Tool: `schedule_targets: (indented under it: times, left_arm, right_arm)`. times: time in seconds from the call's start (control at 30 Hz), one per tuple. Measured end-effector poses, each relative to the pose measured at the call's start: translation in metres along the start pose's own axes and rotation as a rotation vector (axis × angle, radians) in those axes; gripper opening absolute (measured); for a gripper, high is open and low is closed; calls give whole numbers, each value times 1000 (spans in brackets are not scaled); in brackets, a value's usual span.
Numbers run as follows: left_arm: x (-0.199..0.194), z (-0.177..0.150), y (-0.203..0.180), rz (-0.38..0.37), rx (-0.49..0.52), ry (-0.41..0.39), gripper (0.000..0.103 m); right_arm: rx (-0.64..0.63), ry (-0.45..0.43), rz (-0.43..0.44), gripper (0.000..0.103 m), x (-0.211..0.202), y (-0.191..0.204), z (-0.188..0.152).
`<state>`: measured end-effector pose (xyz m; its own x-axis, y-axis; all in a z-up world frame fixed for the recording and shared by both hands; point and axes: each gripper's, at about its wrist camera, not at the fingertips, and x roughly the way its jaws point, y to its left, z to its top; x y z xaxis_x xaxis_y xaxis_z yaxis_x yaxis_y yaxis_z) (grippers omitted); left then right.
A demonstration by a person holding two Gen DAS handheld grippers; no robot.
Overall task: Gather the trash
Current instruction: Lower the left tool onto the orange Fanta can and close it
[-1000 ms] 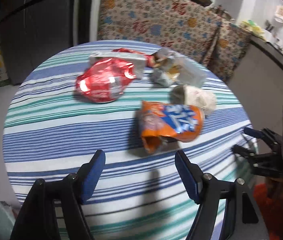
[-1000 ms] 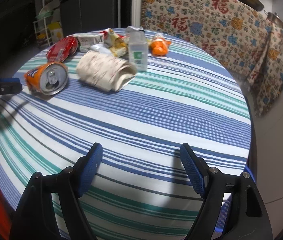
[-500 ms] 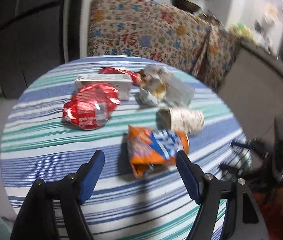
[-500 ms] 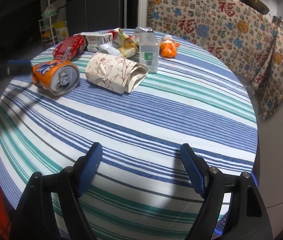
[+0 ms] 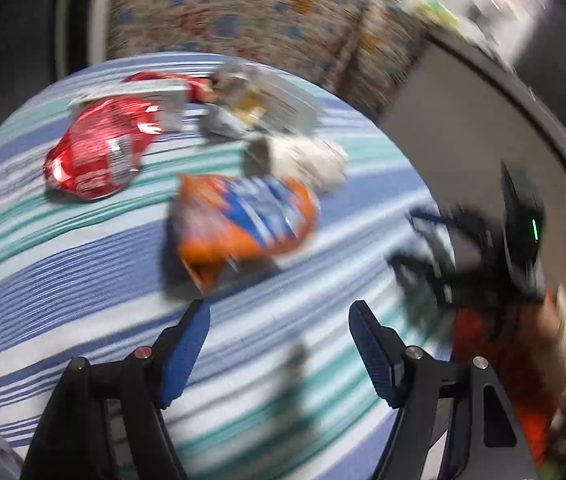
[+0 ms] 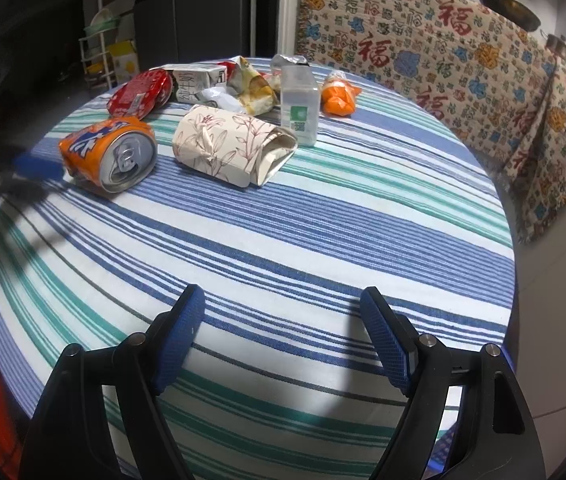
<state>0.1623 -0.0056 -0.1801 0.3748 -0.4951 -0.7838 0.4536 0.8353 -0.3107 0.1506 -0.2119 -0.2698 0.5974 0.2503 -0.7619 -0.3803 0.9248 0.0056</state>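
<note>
We see a round table [image 6: 323, 220] under a cloth striped blue, teal and white, with the trash gathered at its far side. Nearest the left gripper [image 5: 277, 320] lies a dented orange can [image 6: 109, 154] on its side, its top and pull tab facing the right wrist camera; the blue and white lettering on it is too distorted for us to read. In the left wrist view, which is motion-blurred, the can sits just beyond the tips of the fingers, not between them, and the left fingers stand wide apart with nothing held. The right gripper [image 6: 281, 300] hovers over bare cloth well away from the pile, its blue-padded fingers also spread wide and empty. Beside the can lies a crushed paper cup [image 6: 231, 146] printed with brown flowers and leaves. Behind it stands a clear plastic bottle [image 6: 299, 106] with a green square logo on its label, the small writing below it unreadable. Further back we make out a flattened red can [image 6: 139, 94] with white text too small to read, a white carton [image 6: 195, 82] bearing Chinese characters that seem to say milk, a crumpled yellow wrapper [image 6: 251, 88] and an orange wrapper [image 6: 339, 96]. A patterned cloth [image 6: 443, 52] behind the table repeats the red character 福.
</note>
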Motion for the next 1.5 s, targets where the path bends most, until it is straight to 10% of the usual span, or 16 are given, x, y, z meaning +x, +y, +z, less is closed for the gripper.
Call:
schedule_targets:
  times: [0.23,0.57,0.8,1.13,1.5]
  left_arm:
    - [-13,10,-11,193,7,-138,81]
    - [44,17,-34,415,65,-124,82]
    - [26,15,19,402,-127,-131,82]
    - [12,-11,22,320,-104,-133,82]
    - [13,28,-46,559,-47,-312,82]
  right_arm:
    - [-10,-5,-3,81,1,6,1]
    - [-8,-5,4,81,0,6,0]
    - [-34,-5,-9,82,-2,7,-1]
    - [3,7,24,83,5,5,3]
    - [25,-2,50,85,12,12,8]
